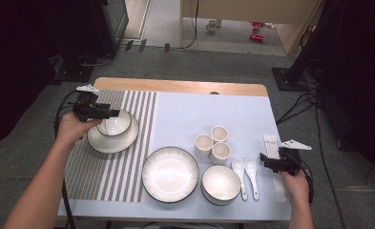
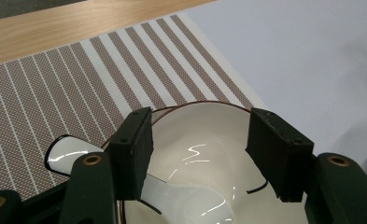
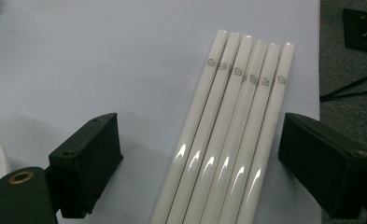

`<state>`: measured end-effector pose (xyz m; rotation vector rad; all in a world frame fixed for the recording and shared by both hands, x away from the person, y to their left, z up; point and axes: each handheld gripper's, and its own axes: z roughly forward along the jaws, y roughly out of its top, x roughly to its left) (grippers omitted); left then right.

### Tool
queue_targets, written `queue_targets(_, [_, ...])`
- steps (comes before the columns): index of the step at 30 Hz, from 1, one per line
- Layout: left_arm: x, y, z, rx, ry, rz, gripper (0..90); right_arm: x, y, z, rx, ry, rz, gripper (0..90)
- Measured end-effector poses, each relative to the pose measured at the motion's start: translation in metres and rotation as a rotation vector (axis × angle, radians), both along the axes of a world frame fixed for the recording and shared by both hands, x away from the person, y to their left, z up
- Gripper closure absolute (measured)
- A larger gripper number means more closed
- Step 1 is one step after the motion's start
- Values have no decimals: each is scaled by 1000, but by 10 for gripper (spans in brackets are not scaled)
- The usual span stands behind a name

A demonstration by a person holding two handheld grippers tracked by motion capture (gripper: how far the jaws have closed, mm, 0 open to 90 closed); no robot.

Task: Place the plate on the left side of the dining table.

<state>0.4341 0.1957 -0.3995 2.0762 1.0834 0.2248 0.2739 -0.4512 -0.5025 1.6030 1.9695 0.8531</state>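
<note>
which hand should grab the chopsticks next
Right. The right gripper hangs open directly over the row of white chopsticks, one jaw on each side. The left gripper is across the table at the bowl holding a spoon.

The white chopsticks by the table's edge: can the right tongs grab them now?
Probably yes. The right tongs are open with a black pad on either side of the chopsticks, which lie flat on the blue mat, nothing covering them.

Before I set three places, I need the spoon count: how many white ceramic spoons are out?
3. Two white ceramic spoons lie side by side right of the near white bowl; the third sits in the bowl on the plate.
</note>
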Motion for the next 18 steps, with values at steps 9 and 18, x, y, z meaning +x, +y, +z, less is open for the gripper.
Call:
queue_targets(9, [-10,-8,3,-17,3,-21,365,0,0,0,-1,1,-1,129])
queue_targets(18, [-26,-12,4,-20,-21,-39,351,0,0,0,4,3,-2,126])
